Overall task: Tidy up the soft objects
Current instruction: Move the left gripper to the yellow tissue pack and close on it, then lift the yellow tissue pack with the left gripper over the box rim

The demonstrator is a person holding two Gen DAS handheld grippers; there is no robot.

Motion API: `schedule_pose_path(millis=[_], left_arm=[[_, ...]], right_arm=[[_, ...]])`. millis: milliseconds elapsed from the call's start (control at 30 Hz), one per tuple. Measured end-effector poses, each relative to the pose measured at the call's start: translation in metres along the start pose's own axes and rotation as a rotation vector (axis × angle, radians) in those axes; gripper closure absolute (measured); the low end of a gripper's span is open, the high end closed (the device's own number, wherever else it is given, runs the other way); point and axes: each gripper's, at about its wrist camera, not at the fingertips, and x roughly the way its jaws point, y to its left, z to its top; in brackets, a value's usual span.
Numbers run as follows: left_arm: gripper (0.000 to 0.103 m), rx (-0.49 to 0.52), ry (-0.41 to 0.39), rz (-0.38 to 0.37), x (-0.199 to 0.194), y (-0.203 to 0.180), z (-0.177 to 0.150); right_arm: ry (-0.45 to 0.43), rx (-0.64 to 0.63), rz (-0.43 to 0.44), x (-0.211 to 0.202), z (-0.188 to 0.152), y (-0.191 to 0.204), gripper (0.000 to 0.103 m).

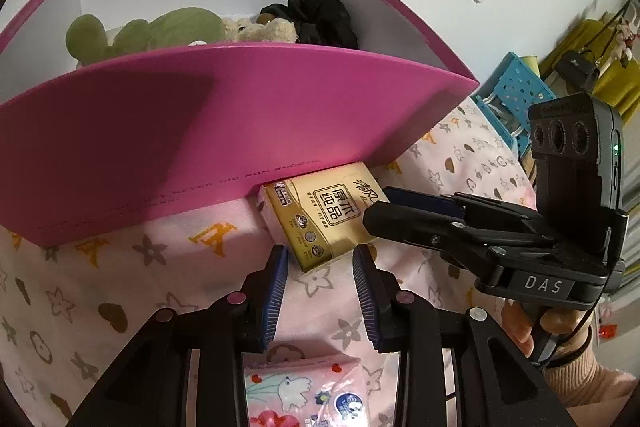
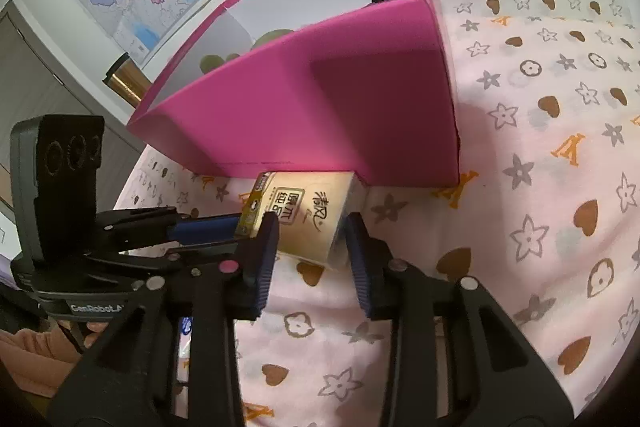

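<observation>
Jaws spread on both our left gripper (image 1: 320,259) and right gripper (image 2: 312,231) | tissue pack (image 1: 324,215) lies against pink box (image 1: 224,131) on bedsheet (image 2: 540,187) | light, squashy; we judge short sides best.

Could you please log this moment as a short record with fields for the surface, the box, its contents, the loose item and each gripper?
surface: pink patterned cloth
box: pink box, open top
contents: green plush, beige plush, black scrunchie
loose item: gold tissue pack, lying on the cloth against the box's front wall
left gripper: open, just short of the pack
right gripper: open, fingers either side of the pack's near end
</observation>
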Motion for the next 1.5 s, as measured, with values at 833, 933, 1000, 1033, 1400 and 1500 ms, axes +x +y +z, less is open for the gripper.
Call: schedule_pose_path(millis=[833, 933, 1000, 1033, 1400, 1500], left_arm=[[0.07, 0.109, -0.156, 0.036, -0.061, -0.034, -0.009], [0.07, 0.111, -0.169, 0.031, -0.066, -0.036, -0.009], [0.07, 0.113, -0.176, 0.032, -0.068, -0.038, -0.007], [0.07, 0.118, -0.18, 0.033, -0.07, -0.039, -0.007], [0.07, 0.14, -0.201, 0.04, -0.075, -0.047, 0.0], [0.07, 0.144, -0.208, 0.043, -0.077, -0.048, 0.002]], right_arm=[[-0.108, -0.132, -0.015, -0.058, 0.001, 0.049, 0.066], [-0.122, -0.141, -0.011, -0.065, 0.002, 0.052, 0.066], [-0.13, -0.144, -0.01, -0.067, 0.004, 0.054, 0.066], [-0.134, -0.147, -0.011, -0.068, 0.005, 0.055, 0.066], [-0.161, -0.164, -0.01, -0.078, 0.013, 0.056, 0.066], [-0.169, -0.169, -0.012, -0.081, 0.015, 0.057, 0.066]])
